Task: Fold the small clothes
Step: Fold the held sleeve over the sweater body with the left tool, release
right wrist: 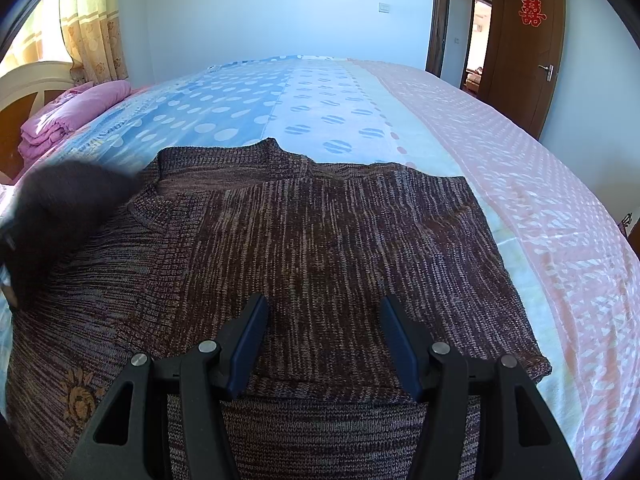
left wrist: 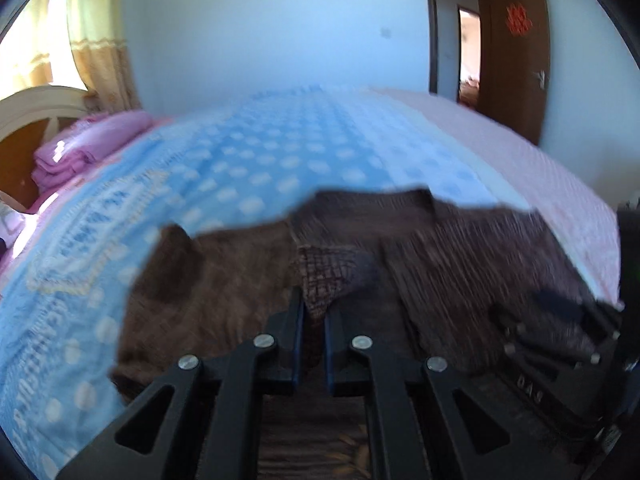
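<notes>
- Bed (right wrist: 500, 184) filled both views, covered by a sheet with blue dotted bands at left and centre and a pink band at right.
- Brown door (right wrist: 532, 40) stood open at far right with a red paper cutout (right wrist: 531, 11) on it; curtain (right wrist: 92, 32) hung at far left.
- Brown knit sweater (right wrist: 320, 240) lay flat on the near part of the bed, partly folded, collar toward the far side, flower motif near left.
- Folded pink bedding (right wrist: 68, 116) sat at the far left by the headboard.
- Right gripper (right wrist: 325, 332) was spread, jaws apart above the sweater's near fold, nothing pinched.
- Left gripper (left wrist: 314, 312) was pressed together, pinching a raised bit of the sweater (left wrist: 224, 280) fabric; its view was motion-blurred.
- In the right wrist view it showed only as a dark blur at the left edge.
</notes>
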Tool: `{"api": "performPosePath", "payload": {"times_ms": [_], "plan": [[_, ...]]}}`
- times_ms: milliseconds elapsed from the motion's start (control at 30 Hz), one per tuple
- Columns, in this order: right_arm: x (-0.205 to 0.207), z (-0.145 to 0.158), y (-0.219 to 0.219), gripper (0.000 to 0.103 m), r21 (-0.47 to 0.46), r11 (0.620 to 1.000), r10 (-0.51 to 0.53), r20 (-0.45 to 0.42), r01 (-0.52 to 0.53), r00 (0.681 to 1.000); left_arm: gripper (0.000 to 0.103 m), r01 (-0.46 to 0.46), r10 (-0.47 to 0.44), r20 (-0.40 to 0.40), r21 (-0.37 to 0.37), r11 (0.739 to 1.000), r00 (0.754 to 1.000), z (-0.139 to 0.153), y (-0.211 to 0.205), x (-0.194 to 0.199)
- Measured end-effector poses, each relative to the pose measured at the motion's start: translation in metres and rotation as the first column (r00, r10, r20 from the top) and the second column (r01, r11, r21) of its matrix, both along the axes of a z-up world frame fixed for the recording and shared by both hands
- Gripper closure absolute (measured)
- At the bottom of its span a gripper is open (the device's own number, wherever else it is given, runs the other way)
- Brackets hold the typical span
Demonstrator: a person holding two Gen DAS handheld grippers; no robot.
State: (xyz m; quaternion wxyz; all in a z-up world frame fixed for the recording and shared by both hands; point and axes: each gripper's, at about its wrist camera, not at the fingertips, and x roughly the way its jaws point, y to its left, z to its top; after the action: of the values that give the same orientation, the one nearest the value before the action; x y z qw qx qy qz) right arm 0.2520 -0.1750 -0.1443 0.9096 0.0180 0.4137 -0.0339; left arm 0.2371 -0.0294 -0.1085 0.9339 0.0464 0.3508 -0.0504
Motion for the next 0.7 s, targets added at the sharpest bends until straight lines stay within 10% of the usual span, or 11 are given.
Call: {"api": "performPosePath", "payload": {"times_ms": [267,433,567,700], "plan": [[0.000,0.005,-0.001,0.042,0.021,1.000,0.006,0.011,-0.006,1.000,0.093,-0.026,0.014,-0.122,-0.098,0.995,0.992,-0.022,0.012,0.007],[0.013,0.040,0.014,0.042,0.214,0.959,0.174,0.086,-0.189,0.981,0.091,-0.051,0.029,-0.128,-0.174,0.984,0.991,-0.026,0.020,0.004],[0.060,0.029,0.041,0.046,0.378,0.885,0.296,-0.007,-0.272,0.955,0.091,-0.074,0.049,-0.124,-0.208,0.975,0.991,-0.027,0.028,0.006],[0.089,0.005,0.075,0.056,0.348,0.885,0.358,-0.083,-0.310,0.930,0.091,-0.082,0.050,-0.136,-0.234,0.969,0.989,-0.029,0.033,0.011]]}}
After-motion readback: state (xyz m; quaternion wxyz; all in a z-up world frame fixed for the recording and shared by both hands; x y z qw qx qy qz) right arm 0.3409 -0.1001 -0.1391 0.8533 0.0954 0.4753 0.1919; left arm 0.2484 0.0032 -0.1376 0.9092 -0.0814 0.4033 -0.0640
